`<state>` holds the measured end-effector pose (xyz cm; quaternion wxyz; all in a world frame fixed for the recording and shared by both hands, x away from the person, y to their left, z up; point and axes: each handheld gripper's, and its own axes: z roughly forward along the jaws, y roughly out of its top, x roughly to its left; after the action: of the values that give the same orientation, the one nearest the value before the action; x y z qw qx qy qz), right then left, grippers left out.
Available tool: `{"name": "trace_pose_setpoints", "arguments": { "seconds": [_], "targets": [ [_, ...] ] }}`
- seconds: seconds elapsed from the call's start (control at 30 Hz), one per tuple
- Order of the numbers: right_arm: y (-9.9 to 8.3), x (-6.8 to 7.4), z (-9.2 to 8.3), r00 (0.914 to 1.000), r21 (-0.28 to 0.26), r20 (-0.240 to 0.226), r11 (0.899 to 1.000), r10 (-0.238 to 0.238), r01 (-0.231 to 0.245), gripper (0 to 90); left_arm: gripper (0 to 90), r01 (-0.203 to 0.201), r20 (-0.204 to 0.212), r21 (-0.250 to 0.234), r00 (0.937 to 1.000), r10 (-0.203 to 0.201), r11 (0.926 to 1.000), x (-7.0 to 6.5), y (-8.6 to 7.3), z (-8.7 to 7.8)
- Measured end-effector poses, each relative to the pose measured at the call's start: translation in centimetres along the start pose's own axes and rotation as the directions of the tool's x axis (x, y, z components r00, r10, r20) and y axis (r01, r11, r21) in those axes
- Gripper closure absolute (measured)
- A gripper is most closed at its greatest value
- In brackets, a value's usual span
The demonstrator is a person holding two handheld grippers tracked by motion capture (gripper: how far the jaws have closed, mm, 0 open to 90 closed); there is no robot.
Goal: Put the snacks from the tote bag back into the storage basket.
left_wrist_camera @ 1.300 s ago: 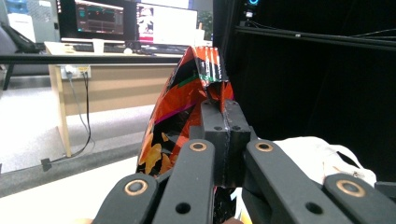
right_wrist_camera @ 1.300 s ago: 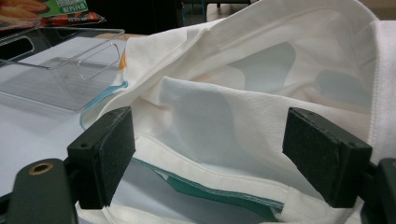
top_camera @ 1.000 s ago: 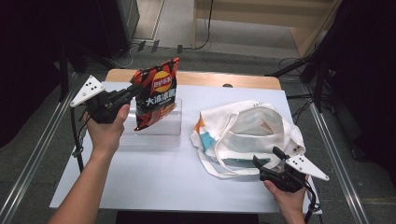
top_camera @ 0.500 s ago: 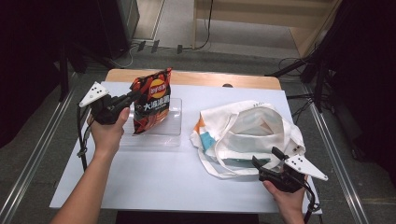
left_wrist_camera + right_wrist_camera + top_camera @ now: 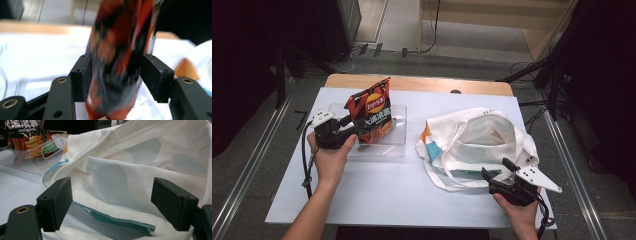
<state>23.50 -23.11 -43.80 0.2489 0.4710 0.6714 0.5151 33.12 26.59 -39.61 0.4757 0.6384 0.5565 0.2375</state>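
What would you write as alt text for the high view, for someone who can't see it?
A person's left gripper, jaws just opening, stands around a red and black crisp bag upright in a clear plastic tray on a white table. At the right, the right gripper sits open at the edge of a white cloth tote bag.
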Motion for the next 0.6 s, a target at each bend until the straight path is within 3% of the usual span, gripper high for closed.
{"name": "trace_pose_setpoints", "arguments": {
  "seconds": [0.07,0.17,0.27,0.33,0.43,0.57,0.6],
  "targets": [
    [0.0,0.0,0.1,1.0,0.002,0.0,1.0,0.001,-0.001,18.1,45.9,0.021,-0.002,0.009,0.9998,-0.021,0.9997,-0.1,-0.8,0.2],
    [-0.1,0.2,0.2,1.0,0.012,-0.002,1.0,-0.001,0.001,18.2,70.6,0.007,-0.004,0.015,1.0,-0.007,0.9999,-0.2,-0.9,0.4],
    [-0.1,0.3,0.3,1.0,0.017,-0.001,1.0,-0.004,0.004,18.3,82.7,-0.001,0.01,0.042,0.9999,0.0,0.9991,0.2,-0.4,0.7],
    [-0.2,0.2,0.3,1.0,0.019,0.0,1.0,-0.004,0.004,18.3,86.5,-0.045,0.014,0.051,0.9989,0.045,0.9977,0.5,0.1,0.7],
    [-0.2,0.0,0.3,1.0,0.021,0.001,1.0,0.001,-0.001,18.4,88.0,-0.101,0.1,0.104,0.9908,0.091,0.9893,1.7,1.3,0.9],
    [-0.2,-0.2,0.3,1.0,0.022,0.004,1.0,0.009,-0.009,18.6,89.0,-0.187,0.139,0.137,0.9759,0.168,0.9729,3.3,2.7,0.7],
    [-0.2,-0.2,0.3,0.9999,0.022,0.005,1.0,0.01,-0.01,18.7,88.7,-0.185,0.128,0.138,0.9775,0.168,0.973,3.6,2.8,0.7]
  ]
}}
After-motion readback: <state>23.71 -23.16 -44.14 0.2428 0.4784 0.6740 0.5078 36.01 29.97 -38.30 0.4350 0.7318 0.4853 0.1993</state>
